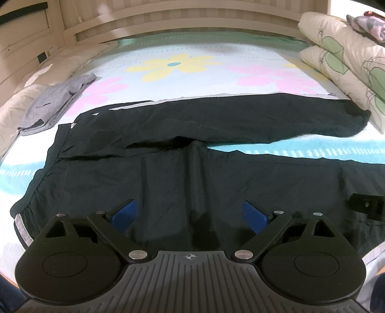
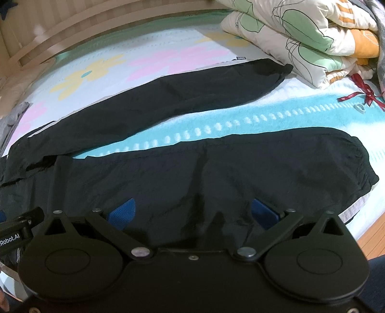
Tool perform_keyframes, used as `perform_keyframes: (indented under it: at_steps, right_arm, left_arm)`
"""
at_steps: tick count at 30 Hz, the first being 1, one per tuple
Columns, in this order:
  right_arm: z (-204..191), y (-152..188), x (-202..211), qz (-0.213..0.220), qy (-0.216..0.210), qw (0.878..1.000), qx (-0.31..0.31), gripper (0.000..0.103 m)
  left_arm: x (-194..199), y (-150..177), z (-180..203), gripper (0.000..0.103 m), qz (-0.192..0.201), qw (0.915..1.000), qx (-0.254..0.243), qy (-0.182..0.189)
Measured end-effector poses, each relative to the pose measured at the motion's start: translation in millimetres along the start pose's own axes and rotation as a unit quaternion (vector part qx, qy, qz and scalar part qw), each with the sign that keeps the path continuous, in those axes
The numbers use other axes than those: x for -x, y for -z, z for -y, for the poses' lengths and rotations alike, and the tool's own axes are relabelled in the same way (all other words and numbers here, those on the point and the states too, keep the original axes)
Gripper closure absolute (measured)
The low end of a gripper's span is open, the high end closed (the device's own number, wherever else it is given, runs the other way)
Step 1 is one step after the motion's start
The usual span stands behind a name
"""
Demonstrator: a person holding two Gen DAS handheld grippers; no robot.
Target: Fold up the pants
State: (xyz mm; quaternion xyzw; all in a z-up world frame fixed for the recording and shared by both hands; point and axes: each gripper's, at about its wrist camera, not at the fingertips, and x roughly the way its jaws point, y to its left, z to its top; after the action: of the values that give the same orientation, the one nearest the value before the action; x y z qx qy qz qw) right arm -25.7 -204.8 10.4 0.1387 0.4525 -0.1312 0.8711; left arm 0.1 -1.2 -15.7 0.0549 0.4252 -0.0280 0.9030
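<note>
Black pants (image 1: 168, 149) lie spread flat across the bed, waistband at the left and both legs running to the right. The far leg (image 2: 168, 96) ends by the pillows; the near leg (image 2: 264, 163) ends at a cuff near the bed's right edge. My left gripper (image 1: 190, 214) hovers open over the near leg close to the crotch, blue pads apart, nothing held. Over the near leg's middle, my right gripper (image 2: 192, 214) stands open too. The right gripper's edge (image 1: 365, 204) shows in the left wrist view.
A folded grey garment (image 1: 55, 103) lies at the bed's far left. Stacked pillows and a quilt (image 2: 300, 36) sit at the far right. A red ribbon (image 2: 361, 94) lies on the flowered sheet (image 1: 173, 67). A slatted headboard (image 1: 168, 21) runs behind.
</note>
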Motion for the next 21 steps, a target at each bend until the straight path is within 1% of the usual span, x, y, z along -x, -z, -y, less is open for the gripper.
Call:
perform_keyframes:
  at_steps: [4,8,12,15,18,21]
  right_arm:
    - [-0.3,0.2,-1.0,-0.003,-0.001,1.0,-0.001,0.0]
    - [1.2,2.6,-2.7,-0.002,-0.011,1.0,-0.004,0.0]
    - [-1.5,3.9,-4.1,-0.005,-0.009,1.0,0.009,0.0]
    - [-4.1,5.6,-5.5,-0.006,-0.018,1.0,0.015,0.0]
    - [-6.2,7.5,-8.4,-0.015,-0.037,0.999,0.021,0.0]
    - [-10.0,9.4,-11.0,-0.022,-0.033,0.999,0.031,0.0]
  left_arm:
    - [-0.5,0.1,-0.3,0.009,-0.001,1.0,0.0,0.0]
    - [-3.2,0.8,-1.1,0.009,-0.009,1.0,-0.001,-0.001]
    - [-5.2,1.8,-1.8,0.009,-0.017,0.9998,0.0,-0.003]
    - [-5.2,2.5,-1.8,0.009,-0.02,0.9998,0.0,-0.004]
    - [-4.1,3.7,-1.8,0.009,-0.018,0.9998,-0.004,-0.008]
    - [-3.6,4.5,-1.4,0.009,-0.013,0.9998,-0.008,-0.01]
